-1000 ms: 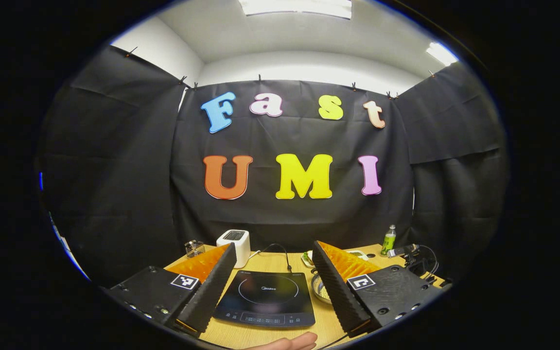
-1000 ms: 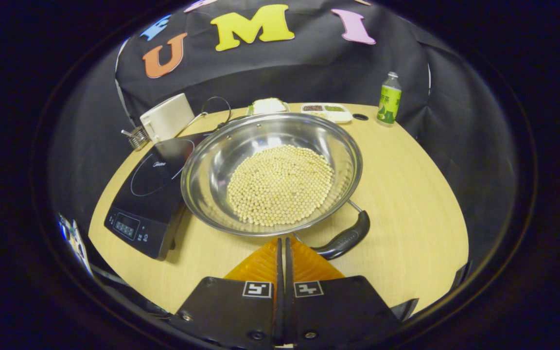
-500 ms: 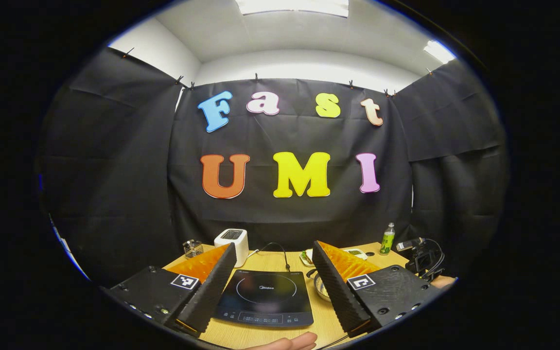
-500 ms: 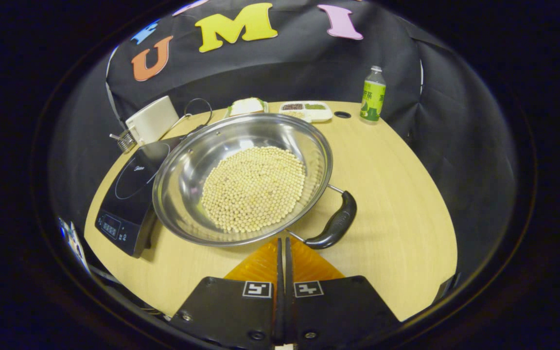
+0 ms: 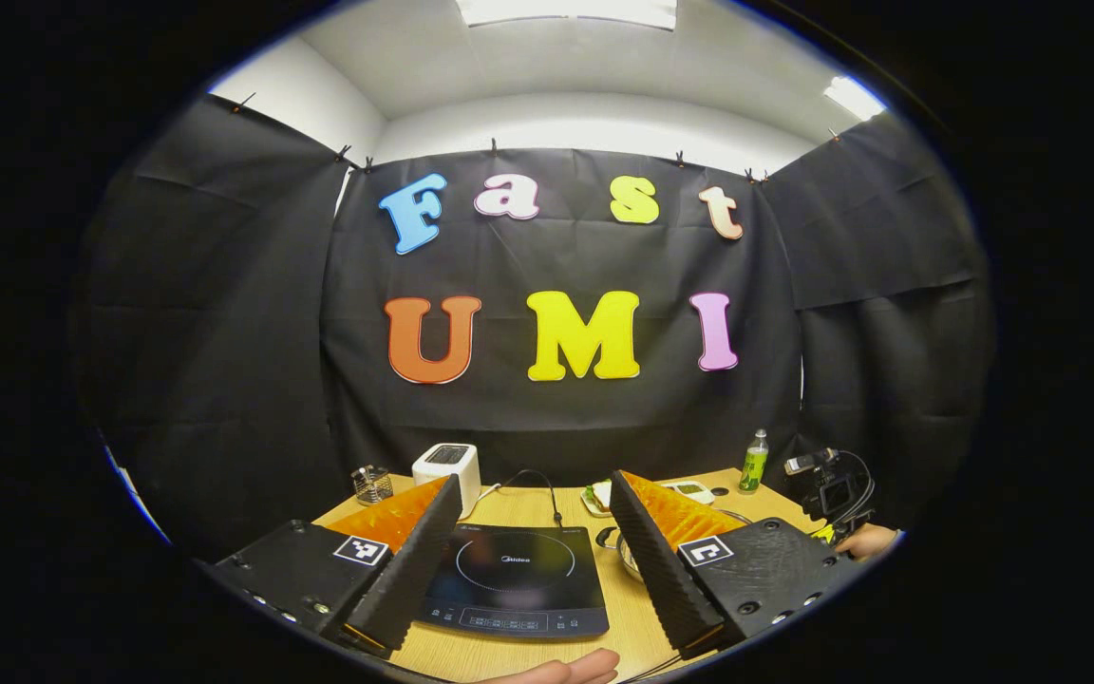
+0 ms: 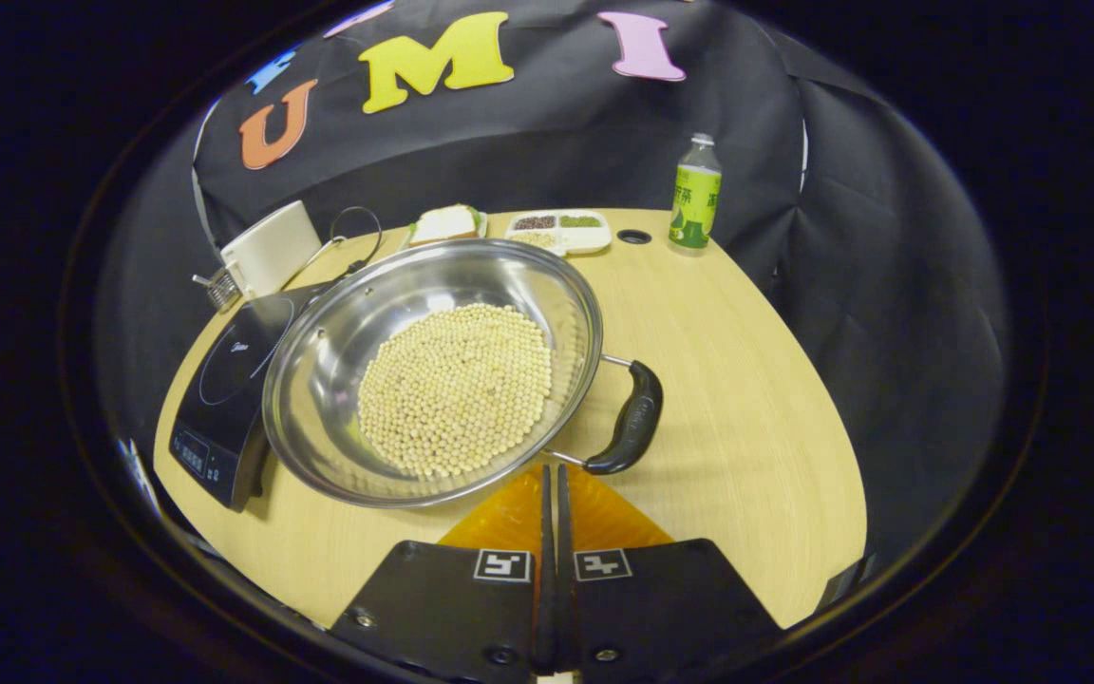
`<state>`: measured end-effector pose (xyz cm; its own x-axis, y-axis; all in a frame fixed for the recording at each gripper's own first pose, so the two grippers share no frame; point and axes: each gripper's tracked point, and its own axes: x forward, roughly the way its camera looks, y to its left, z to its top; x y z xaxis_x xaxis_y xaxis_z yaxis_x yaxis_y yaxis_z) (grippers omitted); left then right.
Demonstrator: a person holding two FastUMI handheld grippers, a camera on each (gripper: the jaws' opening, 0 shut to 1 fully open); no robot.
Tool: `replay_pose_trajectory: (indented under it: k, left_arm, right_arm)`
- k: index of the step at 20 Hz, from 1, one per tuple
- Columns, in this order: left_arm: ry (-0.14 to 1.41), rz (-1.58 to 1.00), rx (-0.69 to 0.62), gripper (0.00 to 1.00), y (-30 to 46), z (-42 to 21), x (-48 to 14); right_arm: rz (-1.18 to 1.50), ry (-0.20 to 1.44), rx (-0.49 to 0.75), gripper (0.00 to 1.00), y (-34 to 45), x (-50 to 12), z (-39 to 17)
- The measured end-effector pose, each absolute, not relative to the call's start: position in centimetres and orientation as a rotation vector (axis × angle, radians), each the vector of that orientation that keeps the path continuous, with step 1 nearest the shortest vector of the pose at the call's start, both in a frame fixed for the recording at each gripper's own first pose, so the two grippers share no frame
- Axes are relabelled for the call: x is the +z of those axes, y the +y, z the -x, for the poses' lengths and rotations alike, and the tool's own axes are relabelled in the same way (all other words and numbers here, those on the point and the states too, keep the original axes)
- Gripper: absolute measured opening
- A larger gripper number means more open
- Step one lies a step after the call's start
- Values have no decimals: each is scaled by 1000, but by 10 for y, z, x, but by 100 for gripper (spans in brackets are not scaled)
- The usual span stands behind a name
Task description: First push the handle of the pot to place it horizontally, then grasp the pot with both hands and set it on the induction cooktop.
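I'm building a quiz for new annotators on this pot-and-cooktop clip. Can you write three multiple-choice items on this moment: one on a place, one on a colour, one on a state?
1. Where does the green bottle stand?
A. At the far edge of the table
B. On the induction cooktop
C. Inside the pot

2. What colour is the toaster?
A. Red
B. White
C. Blue

3. How do the right gripper's fingers stand?
A. Wide open
B. Shut on the pot handle
C. Shut together, holding nothing

Answers: 1 A, the right gripper view shows the bottle by the booth wall, beyond the pot. 2 B, its casing is white in both views. 3 C, the two fingers meet with barely a slit between them, just short of the handle.
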<state>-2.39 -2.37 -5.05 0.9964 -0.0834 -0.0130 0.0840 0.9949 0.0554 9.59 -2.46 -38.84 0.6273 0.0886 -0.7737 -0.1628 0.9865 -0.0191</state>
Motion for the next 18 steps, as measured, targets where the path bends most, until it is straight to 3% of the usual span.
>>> replay_pose_trajectory:
  k: [4, 18]
  left_arm:
    - [21, -51, -90, 95, -26, 20, -56]
    - [116, -47, -96, 95, -38, -22, -90]
  right_arm:
    - [97, 875, 138, 0, -32, -386, -101]
    - [146, 823, 202, 4, -49, -376, -128]
